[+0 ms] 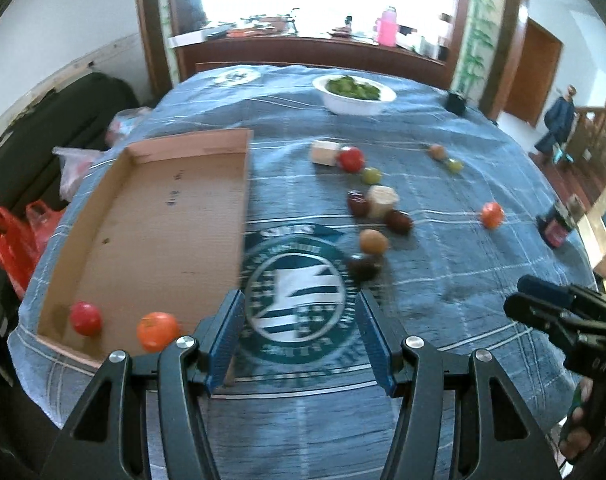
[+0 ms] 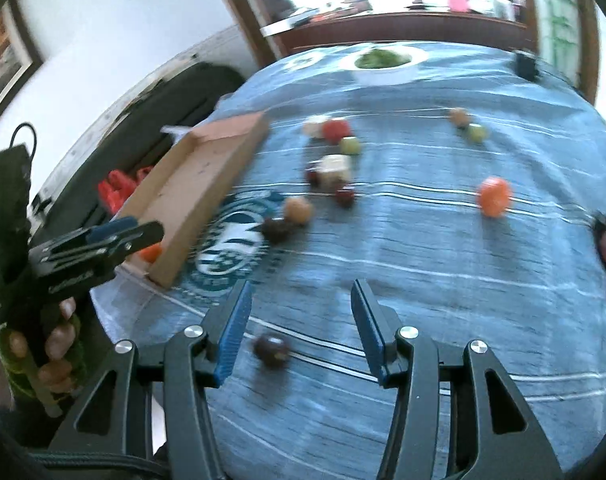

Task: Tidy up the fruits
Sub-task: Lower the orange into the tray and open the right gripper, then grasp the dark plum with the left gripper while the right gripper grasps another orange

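A shallow cardboard box [image 1: 163, 216] lies on the left of the blue tablecloth and holds a red fruit [image 1: 86, 318] and an orange fruit [image 1: 157, 330] at its near end. Several loose fruits lie mid-table: a red one [image 1: 351, 159], green ones [image 1: 371, 175], dark ones [image 1: 363, 266], a tan one [image 1: 373, 241] and an orange one [image 1: 492, 214]. My left gripper [image 1: 301, 332] is open and empty over the cloth's logo beside the box. My right gripper [image 2: 299, 324] is open, with a dark fruit [image 2: 271, 350] on the cloth between its fingers.
A white bowl of greens [image 1: 354, 94] stands at the table's far side. Two pale wooden blocks [image 1: 381, 200] sit among the fruits. A dark jar [image 1: 559, 222] stands near the right edge. Red plastic bags [image 1: 15, 240] lie left of the table.
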A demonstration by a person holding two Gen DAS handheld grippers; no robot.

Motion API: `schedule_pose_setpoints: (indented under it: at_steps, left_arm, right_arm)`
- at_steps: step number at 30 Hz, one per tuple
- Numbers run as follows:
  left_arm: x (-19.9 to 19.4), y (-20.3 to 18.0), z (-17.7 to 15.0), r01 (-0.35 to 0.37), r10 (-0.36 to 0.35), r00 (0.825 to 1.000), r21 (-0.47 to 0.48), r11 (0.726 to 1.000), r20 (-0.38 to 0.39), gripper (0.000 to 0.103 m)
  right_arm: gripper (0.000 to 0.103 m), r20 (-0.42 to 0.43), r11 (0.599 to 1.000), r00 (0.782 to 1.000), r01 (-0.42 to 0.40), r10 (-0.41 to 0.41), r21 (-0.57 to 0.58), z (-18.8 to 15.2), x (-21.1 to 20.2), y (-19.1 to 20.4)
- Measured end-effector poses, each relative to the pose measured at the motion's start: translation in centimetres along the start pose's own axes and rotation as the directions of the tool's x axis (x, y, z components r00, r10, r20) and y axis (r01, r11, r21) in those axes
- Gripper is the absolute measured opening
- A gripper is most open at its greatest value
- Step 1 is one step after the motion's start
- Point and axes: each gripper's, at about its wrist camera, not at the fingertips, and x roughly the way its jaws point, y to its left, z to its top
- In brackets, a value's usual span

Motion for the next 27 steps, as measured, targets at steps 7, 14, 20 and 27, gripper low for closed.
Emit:
schedule_pose_setpoints:
  at_steps: [7, 14, 20, 27]
  left_arm:
    - [0.4, -2.1, -0.2, -0.001, 0.001, 1.0, 0.031, 1.0, -0.016, 0.057]
    - [0.9, -2.9, -0.3, -0.003, 0.004, 0.999, 0.031, 1.0, -0.032, 0.057]
    - [1.4, -3.6, -0.4, 0.002, 0.0, 0.999, 0.044, 0.999, -0.045, 0.057]
    - [2.4, -3.5, -0.3, 0.013, -0.011, 0.998, 0.035, 0.999, -0.065, 0.057]
  right_arm:
    - [0.053, 0.033, 0.997, 0.999, 0.038, -0.04, 0.06, -0.7, -1.7, -3.7]
    - [0.053, 0.043, 0.997, 0.998, 0.032, -0.035, 0.07, -1.2, -2.0, -4.8]
    - [0.053, 0.044, 0.997, 0.998, 0.031, -0.034, 0.073, -1.2, -1.9, -5.4]
    - [0.053, 0.038, 0.996, 0.998, 0.042, -0.045, 0.082, -1.0, -1.6, -5.9]
